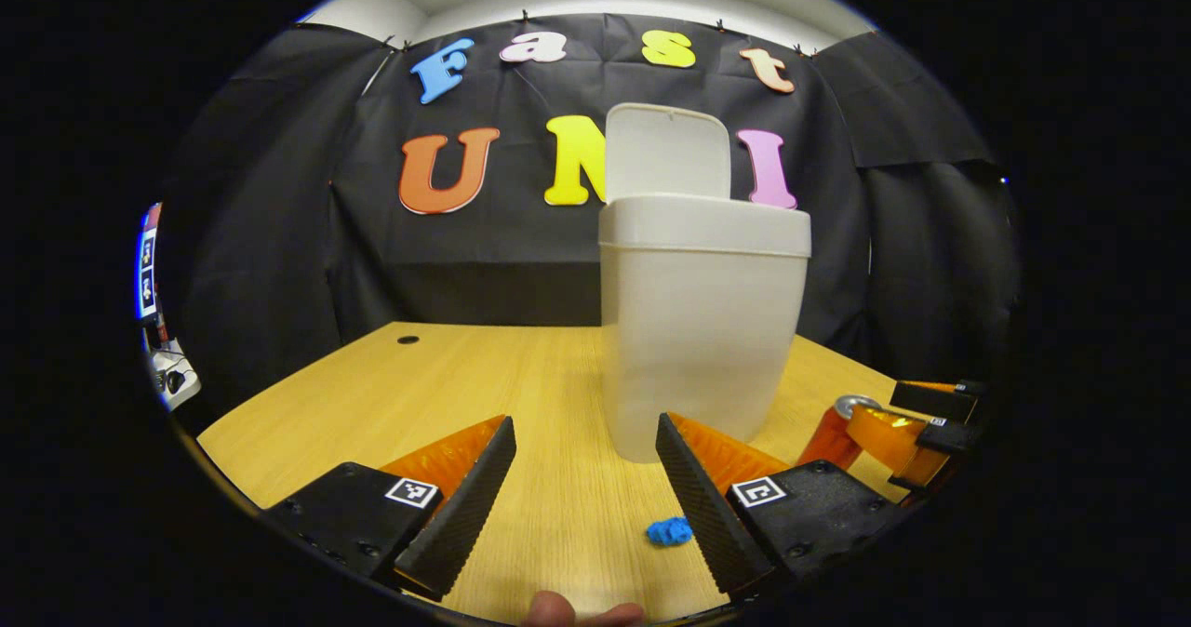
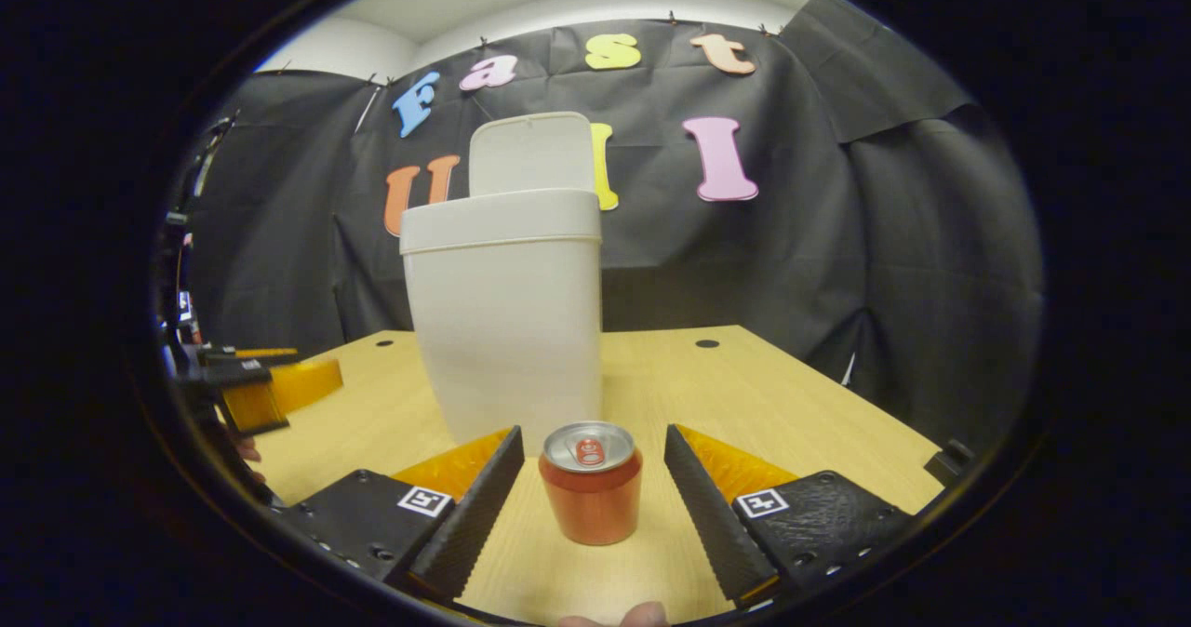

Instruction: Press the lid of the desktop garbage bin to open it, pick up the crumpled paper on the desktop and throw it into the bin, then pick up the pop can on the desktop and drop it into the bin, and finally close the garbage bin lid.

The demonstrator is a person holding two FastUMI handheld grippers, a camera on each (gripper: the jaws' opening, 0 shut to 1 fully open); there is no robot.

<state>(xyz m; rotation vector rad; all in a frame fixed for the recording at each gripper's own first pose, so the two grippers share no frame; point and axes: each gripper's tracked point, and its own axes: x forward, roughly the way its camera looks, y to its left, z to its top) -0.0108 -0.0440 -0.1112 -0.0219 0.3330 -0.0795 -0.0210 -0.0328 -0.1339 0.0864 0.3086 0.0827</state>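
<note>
Right gripper [image 2: 591,492]: jaws apart, straddling the upright orange aluminium pop can [image 2: 592,495], untouched.
Left gripper [image 1: 586,483]: spread; crumpled blue paper [image 1: 670,530] just inside its right finger.
Bin: white plastic bin [image 2: 507,329] ahead, lid up.

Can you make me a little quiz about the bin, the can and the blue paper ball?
1. True or false: the bin's lid is standing open.
2. What stands between the right gripper's open fingers? A) the pop can B) a cup C) a spoon
3. Fill in: in the left gripper view, the crumpled paper lies on the desk close to the left gripper's ____ finger.

Key: 1 true. 2 A; the can stands upright, with neither finger touching it. 3 right-hand; it lies in front of the bin.
</note>
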